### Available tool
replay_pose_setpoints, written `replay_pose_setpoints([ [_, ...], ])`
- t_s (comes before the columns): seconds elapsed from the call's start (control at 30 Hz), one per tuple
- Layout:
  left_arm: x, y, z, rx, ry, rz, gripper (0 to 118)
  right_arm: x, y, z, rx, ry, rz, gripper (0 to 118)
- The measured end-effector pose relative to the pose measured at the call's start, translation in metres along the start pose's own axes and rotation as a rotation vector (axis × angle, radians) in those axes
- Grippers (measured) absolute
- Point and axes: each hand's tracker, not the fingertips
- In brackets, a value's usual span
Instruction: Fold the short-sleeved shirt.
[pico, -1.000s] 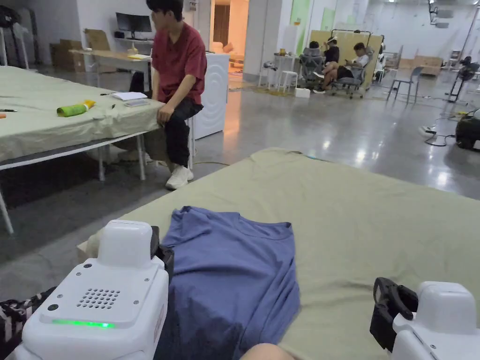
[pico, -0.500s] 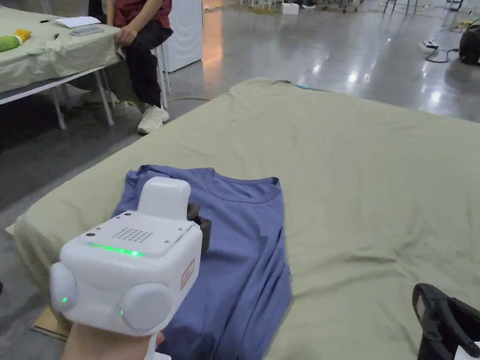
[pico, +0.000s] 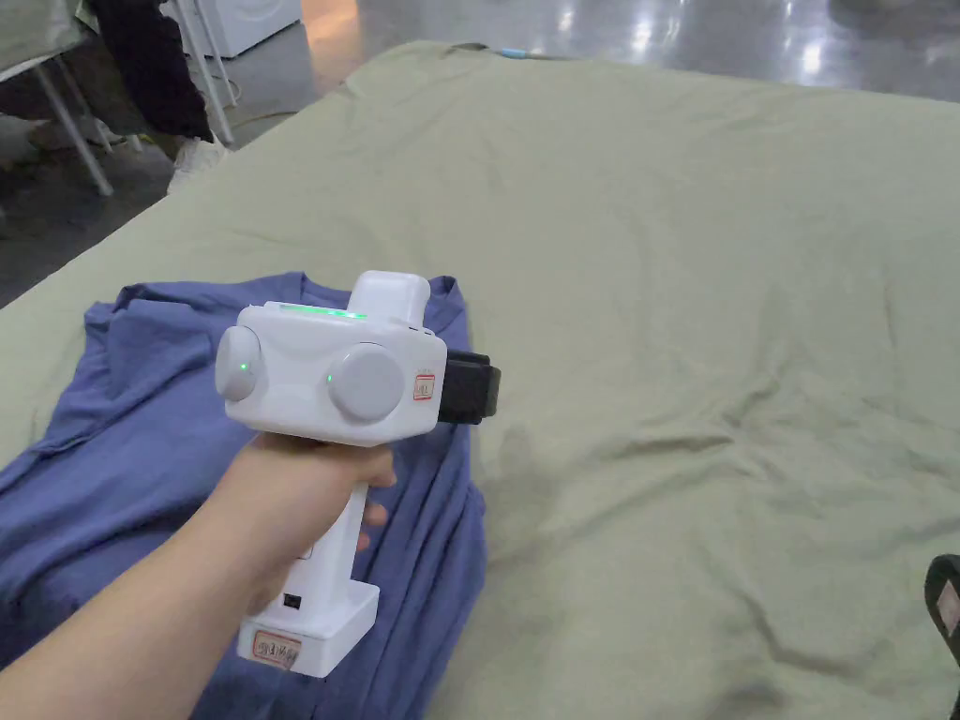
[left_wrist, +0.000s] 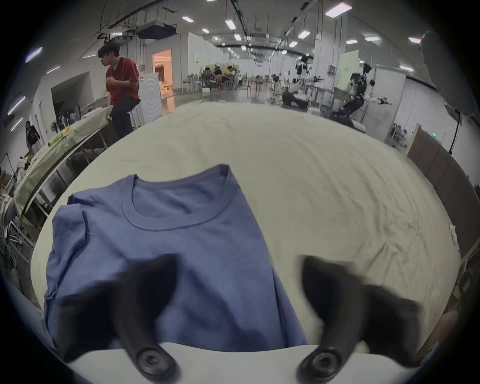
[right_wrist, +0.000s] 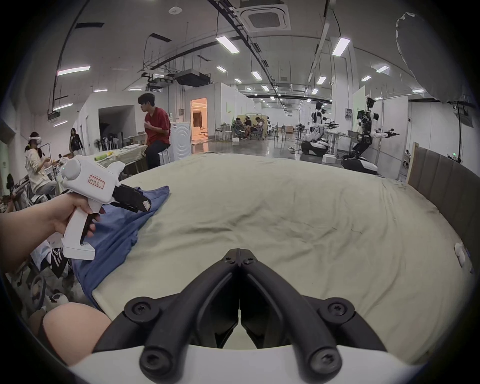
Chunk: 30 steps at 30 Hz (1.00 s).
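Note:
A blue short-sleeved shirt (pico: 122, 441) lies front up on the left part of the olive-green covered table (pico: 703, 281), collar away from me. Its right side runs as a straight folded edge, and one sleeve spreads at the far left. My left gripper (pico: 487, 386) hovers over the shirt's right edge, held in a hand. In the left gripper view the shirt (left_wrist: 181, 246) lies below the left gripper (left_wrist: 239, 265), which is open with nothing between its jaws. My right gripper (right_wrist: 239, 250) is shut and empty above bare cover near the table's front edge.
A person in a red top (right_wrist: 155, 135) sits by another covered table at the back left. Humanoid robots (right_wrist: 366, 135) stand at the back right. A brown panel (right_wrist: 441, 187) lines the table's right side. A small white thing (right_wrist: 462, 254) lies at the right edge.
The head camera has tilted down. My left gripper has gone from the near left corner forward and right, and now hangs over the shirt's right edge, turned sideways.

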Motion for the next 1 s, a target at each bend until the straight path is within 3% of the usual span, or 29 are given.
replay_pose_setpoints([
  [0.03, 0.002, 0.0, -0.002, -0.012, -0.009, -0.007, 118, 0.001, -0.002, -0.001, 0.0, 0.0, -0.002, 2],
  [0.17, 0.014, -0.005, -0.018, -0.123, 0.07, -0.056, 116, 0.004, -0.003, 0.001, 0.006, 0.028, -0.029, 2],
  [0.23, 0.018, -0.012, -0.017, -0.168, 0.029, -0.11, 92, 0.003, -0.003, 0.006, 0.015, 0.035, -0.027, 2],
  [0.27, 0.02, -0.011, -0.006, -0.062, 0.066, -0.105, 72, 0.004, -0.004, 0.01, 0.023, 0.035, -0.02, 2],
  [0.33, 0.019, -0.009, 0.002, -0.027, 0.13, -0.095, 13, 0.005, -0.004, 0.014, 0.032, 0.038, -0.014, 2],
  [0.37, 0.016, -0.008, 0.005, -0.003, 0.132, -0.066, 7, 0.006, -0.004, 0.016, 0.034, 0.038, -0.016, 2],
  [0.47, 0.01, 0.002, 0.022, -0.011, 0.082, 0.023, 7, 0.012, -0.001, 0.025, 0.04, 0.04, -0.043, 2],
  [0.67, 0.038, 0.059, 0.098, 0.161, 0.079, -0.046, 7, 0.029, 0.009, 0.058, 0.1, 0.02, -0.06, 2],
  [0.8, 0.102, 0.102, 0.158, 0.301, -0.043, -0.122, 7, 0.055, 0.008, 0.085, 0.124, 0.02, -0.141, 2],
  [0.9, 0.176, 0.125, 0.189, 0.339, -0.214, -0.169, 7, 0.075, 0.001, 0.111, 0.121, -0.042, -0.146, 2],
  [0.97, 0.237, 0.133, 0.203, 0.361, -0.287, -0.237, 7, 0.096, -0.002, 0.134, 0.163, 0.022, -0.325, 2],
  [1.0, 0.27, 0.135, 0.208, 0.378, -0.315, -0.279, 7, 0.105, -0.004, 0.146, 0.178, 0.011, -0.356, 2],
])
